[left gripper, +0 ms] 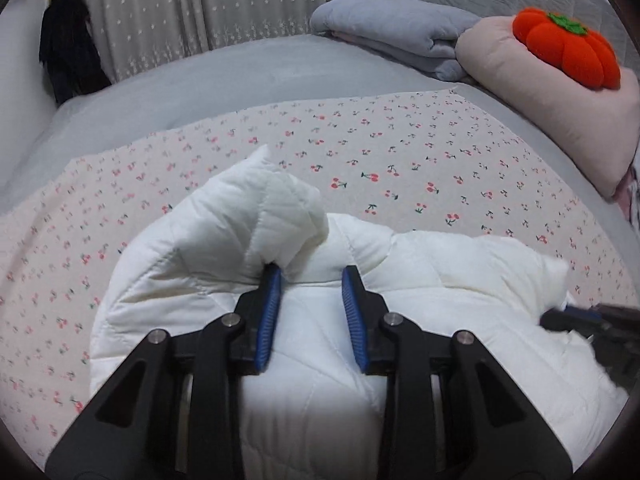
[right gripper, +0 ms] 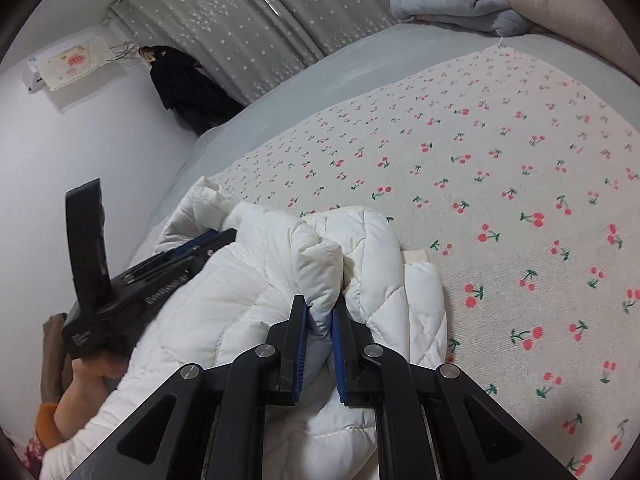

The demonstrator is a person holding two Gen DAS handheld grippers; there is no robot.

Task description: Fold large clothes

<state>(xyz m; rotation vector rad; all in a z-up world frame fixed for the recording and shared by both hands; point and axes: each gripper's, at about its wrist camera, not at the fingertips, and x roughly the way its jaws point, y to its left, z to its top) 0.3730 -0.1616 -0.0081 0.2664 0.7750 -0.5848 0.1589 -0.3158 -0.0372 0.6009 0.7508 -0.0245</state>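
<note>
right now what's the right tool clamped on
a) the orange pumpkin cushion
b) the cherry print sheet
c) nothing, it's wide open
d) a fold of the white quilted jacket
d: in the right wrist view the right tool has its blue pads pinched close on a raised fold of the white quilted jacket, which lies on the cherry print sheet.

The right tool (left gripper: 588, 316) shows in the left wrist view only as a dark sliver at the right edge, half buried in the white quilted garment (left gripper: 304, 360). The garment's near part runs off the bottom edge in both views. In the right wrist view, the left tool (right gripper: 200, 240) has its tips hidden in the folds, and the hand (right gripper: 92, 384) beneath it is mostly covered.
</note>
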